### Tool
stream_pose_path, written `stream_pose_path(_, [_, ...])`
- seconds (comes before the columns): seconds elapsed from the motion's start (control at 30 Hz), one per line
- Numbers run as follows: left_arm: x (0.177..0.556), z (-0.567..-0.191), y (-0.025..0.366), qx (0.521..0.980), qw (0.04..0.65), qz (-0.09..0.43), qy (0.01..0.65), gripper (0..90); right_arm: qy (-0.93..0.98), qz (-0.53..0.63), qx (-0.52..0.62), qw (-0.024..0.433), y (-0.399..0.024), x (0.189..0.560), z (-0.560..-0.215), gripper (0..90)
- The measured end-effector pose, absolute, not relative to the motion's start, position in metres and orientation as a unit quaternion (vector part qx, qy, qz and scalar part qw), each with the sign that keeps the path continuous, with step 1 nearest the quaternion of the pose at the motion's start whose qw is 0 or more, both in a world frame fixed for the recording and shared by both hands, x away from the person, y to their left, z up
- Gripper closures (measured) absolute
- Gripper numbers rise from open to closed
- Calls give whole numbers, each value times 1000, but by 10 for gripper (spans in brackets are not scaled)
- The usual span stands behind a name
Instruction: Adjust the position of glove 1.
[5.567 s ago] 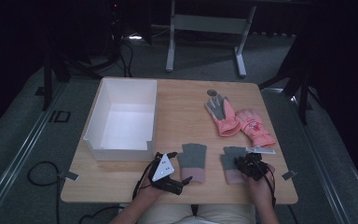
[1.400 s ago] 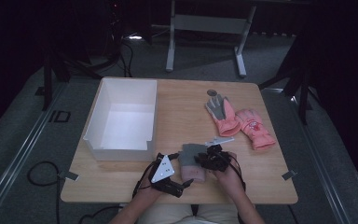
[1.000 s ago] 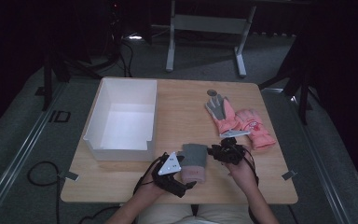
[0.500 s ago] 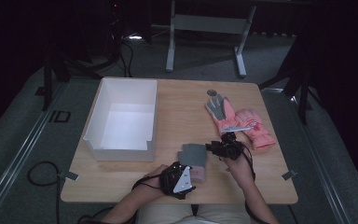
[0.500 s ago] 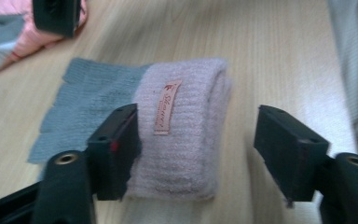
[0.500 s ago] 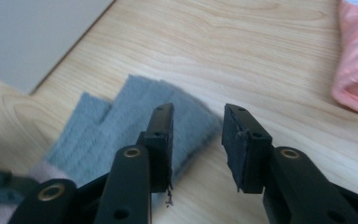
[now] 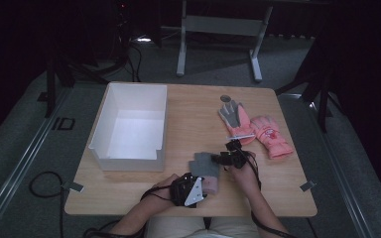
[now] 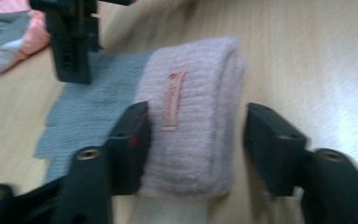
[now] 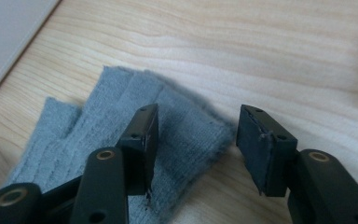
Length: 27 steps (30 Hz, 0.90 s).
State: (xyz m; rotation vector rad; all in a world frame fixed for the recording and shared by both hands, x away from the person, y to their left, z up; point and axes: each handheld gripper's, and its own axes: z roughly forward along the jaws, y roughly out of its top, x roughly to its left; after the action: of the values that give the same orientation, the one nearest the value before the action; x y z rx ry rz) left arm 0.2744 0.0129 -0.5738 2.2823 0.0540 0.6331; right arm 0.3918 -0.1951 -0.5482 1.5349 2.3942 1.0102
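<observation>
A pair of grey knitted gloves (image 7: 205,165) lies stacked near the table's front edge, the pink cuff (image 7: 210,185) toward me. In the left gripper view my left gripper (image 8: 196,114) straddles the pink cuff (image 8: 191,88). Its jaws have just been closing; the left pad touches the wool, the right one stands clear. My right gripper (image 9: 198,114) hovers over the finger end of the grey glove (image 9: 93,123). Its jaws have just been opening, and a corner of the glove lies loose between them. From above, the left gripper (image 7: 191,191) and right gripper (image 7: 228,158) flank the stack.
A white open box (image 7: 126,163) stands on the left of the wooden table (image 7: 188,114). Two pink gloves (image 7: 258,130) lie at the right, with a small grey disc (image 7: 225,98) behind them. Cables trail from both hands over the front edge.
The second grey glove now lies on the first. My right gripper has shifted left to the glove's fingers and opened wider. My left gripper has sunk to the cuff and narrowed.
</observation>
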Motion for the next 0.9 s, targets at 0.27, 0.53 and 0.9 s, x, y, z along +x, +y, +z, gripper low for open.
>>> stream_pose_path(0.27, [290,-569,22,895,402,189,33,673,789,347,506,28,-193,390,-550,493])
stream_pose_path(0.53, [298,-567,24,899,405,162,30,695,787,365,497,-36,-181,398,-554,561])
stream_pose_path(0.9, [298,-566,25,901,404,156,37,702,786,382,482,-68,-165,399,-556,682])
